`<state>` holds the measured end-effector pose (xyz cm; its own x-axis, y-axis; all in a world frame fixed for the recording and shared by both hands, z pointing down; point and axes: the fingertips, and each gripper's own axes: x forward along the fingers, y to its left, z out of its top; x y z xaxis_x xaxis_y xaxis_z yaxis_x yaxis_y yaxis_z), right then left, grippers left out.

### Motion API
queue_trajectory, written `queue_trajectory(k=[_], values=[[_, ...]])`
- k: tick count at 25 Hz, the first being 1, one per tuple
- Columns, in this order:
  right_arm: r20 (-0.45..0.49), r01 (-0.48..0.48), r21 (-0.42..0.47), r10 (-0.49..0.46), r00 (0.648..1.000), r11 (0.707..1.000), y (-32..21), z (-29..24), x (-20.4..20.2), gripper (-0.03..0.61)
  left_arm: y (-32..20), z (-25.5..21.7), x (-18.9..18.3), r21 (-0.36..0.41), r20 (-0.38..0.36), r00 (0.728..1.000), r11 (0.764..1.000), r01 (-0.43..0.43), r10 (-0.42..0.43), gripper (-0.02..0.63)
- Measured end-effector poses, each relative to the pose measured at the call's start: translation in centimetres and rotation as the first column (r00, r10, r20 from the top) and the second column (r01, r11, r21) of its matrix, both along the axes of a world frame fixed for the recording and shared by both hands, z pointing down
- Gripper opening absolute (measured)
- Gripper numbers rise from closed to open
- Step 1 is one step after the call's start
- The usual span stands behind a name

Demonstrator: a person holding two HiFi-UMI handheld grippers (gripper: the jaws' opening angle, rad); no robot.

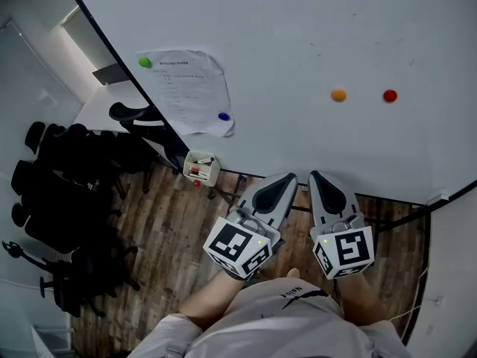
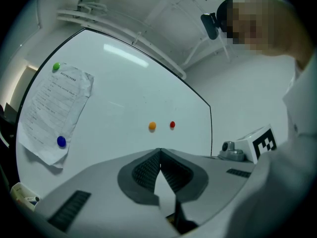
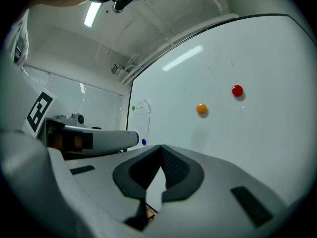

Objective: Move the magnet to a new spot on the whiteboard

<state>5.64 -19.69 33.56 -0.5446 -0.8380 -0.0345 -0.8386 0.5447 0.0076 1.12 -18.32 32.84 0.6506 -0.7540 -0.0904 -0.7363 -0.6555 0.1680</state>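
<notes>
An orange magnet [image 1: 338, 95] and a red magnet [image 1: 390, 95] stick side by side on the whiteboard [image 1: 313, 43]. They also show in the left gripper view as the orange magnet [image 2: 152, 126] and red magnet [image 2: 172, 125], and in the right gripper view as the orange magnet [image 3: 201, 109] and red magnet [image 3: 237, 90]. My left gripper [image 1: 287, 176] and right gripper [image 1: 314, 174] are held low, well short of the board, both shut with nothing between the jaws. In its own view the left gripper [image 2: 160, 150] has its tips touching, as does the right gripper [image 3: 161, 146].
A crumpled paper sheet [image 1: 190, 92] hangs on the board under a green magnet [image 1: 144, 62] and a blue magnet [image 1: 223, 116]. A small marker tray [image 1: 201, 168] sits at the board's lower edge. Dark office chairs [image 1: 67, 192] stand on the wooden floor at left.
</notes>
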Motion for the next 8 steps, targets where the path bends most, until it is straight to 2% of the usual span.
queue_trajectory(k=[8], values=[[0.004, 0.013, -0.001, -0.013, 1.0, 1.0, 0.95, 0.29, 0.87, 0.014, 0.82, 0.17, 1.09, 0.003, 0.009, 1.0, 1.0, 0.009, -0.009, 0.011]])
